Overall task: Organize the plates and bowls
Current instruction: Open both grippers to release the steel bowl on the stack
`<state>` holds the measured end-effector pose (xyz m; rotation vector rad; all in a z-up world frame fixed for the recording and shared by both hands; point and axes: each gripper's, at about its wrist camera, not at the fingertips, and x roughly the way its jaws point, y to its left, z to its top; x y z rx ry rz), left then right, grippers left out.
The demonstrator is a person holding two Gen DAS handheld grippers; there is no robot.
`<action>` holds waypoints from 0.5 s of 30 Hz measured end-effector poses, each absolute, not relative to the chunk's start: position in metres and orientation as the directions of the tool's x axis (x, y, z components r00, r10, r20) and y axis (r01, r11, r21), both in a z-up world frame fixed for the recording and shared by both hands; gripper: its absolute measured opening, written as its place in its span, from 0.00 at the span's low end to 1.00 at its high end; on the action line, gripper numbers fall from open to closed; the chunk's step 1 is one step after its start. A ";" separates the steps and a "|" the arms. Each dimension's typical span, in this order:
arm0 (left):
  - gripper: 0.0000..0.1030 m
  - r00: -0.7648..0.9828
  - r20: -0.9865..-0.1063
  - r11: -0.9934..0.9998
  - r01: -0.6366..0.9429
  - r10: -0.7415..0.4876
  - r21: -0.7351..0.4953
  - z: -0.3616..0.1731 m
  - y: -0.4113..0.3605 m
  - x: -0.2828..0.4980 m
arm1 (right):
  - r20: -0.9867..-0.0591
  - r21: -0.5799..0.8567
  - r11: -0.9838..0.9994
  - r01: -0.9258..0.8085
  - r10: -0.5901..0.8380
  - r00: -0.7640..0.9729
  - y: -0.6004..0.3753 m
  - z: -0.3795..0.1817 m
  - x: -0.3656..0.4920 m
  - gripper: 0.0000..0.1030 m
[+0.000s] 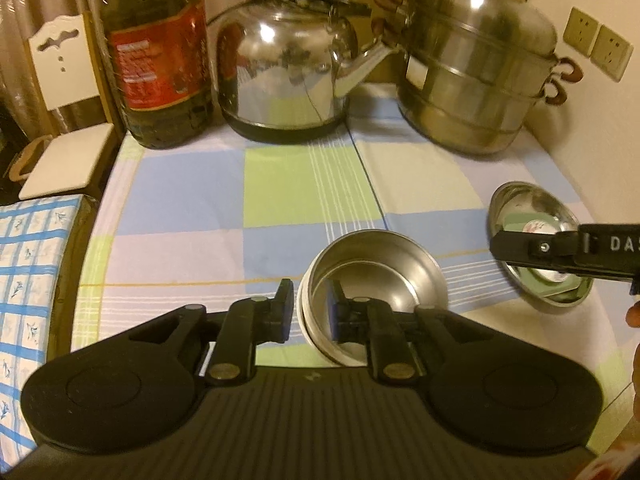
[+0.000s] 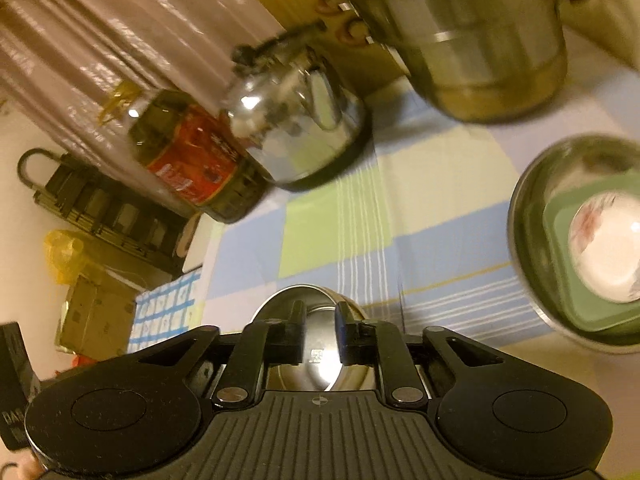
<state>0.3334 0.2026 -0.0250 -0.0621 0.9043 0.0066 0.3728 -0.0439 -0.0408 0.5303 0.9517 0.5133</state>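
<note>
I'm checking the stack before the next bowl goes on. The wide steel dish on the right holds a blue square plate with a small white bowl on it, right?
Not quite. The square plate is green, not blue. It does sit in the wide steel dish with the small white bowl on it, as the right wrist view shows.

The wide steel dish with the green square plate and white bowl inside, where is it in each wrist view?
Left wrist view: the wide steel dish sits at the right edge, partly behind a black claw.
Right wrist view: the dish is at the right edge, mid-height.
Shared landmark: shiny steel kettle.
</note>
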 end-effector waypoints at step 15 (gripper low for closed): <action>0.21 0.656 -0.755 0.996 -0.082 0.018 -0.047 -0.001 0.150 0.197 | -0.593 0.501 0.803 -0.323 0.590 0.548 -0.097 -0.010 0.236 0.48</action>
